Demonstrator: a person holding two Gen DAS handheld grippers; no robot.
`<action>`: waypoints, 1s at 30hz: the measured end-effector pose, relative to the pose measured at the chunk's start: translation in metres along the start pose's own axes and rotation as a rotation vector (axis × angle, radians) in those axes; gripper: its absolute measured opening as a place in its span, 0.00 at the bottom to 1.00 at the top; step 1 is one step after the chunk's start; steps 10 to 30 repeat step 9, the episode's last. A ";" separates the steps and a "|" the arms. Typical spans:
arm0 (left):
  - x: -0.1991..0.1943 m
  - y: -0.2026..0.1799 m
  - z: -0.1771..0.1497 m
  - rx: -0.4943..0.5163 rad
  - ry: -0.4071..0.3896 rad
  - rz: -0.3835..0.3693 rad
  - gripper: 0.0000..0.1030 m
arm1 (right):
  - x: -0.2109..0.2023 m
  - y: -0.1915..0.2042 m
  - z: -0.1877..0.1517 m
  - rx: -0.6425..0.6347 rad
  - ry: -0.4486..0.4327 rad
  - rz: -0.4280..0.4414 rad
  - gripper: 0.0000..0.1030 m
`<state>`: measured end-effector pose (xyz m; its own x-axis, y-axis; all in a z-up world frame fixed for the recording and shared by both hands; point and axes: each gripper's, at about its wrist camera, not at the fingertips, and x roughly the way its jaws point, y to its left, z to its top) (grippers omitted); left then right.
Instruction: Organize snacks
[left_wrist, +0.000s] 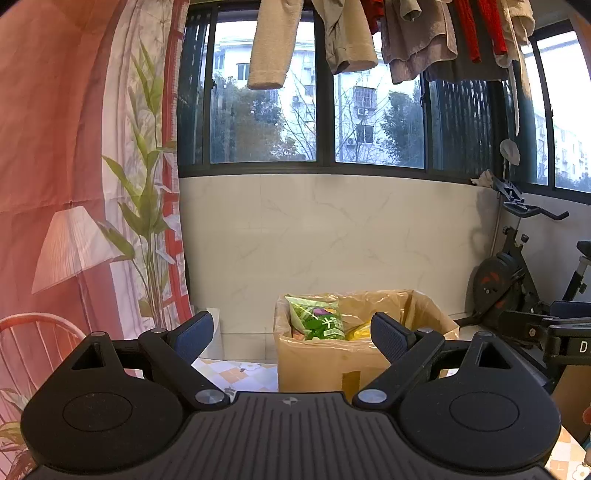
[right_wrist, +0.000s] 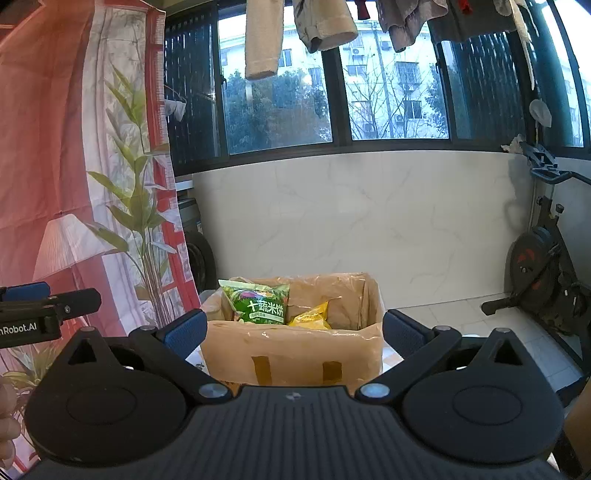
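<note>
Both grippers, left gripper (left_wrist: 291, 332) and right gripper (right_wrist: 293, 328), hover with jaws spread wide and nothing between them.

Beyond their fingers, one cardboard box (right_wrist: 295, 354) lined with plastic stands open on a checkered tablecloth (left_wrist: 240, 373), with two tape strips on its near wall. Two snack bags show inside it: one green bag (right_wrist: 260, 301) standing upright at the left and one yellow bag (right_wrist: 310, 317) just beside it, lower down. Farther off to the right, one exercise bike (right_wrist: 546, 273) stands on the tiled floor by the pale wall. Above, clothes (left_wrist: 332, 33) hang before the windows.
</note>
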<state>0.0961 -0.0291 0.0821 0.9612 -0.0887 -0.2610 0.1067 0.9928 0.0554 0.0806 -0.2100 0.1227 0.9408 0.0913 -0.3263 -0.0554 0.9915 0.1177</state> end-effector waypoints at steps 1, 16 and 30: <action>0.000 0.000 0.000 -0.002 0.001 -0.001 0.91 | 0.000 0.000 0.000 0.000 0.000 0.000 1.00; 0.000 -0.002 -0.003 -0.005 0.000 -0.001 0.91 | 0.001 -0.001 -0.003 -0.002 0.011 0.002 1.00; 0.000 -0.002 -0.003 -0.005 0.000 -0.001 0.91 | 0.001 -0.001 -0.003 -0.002 0.011 0.002 1.00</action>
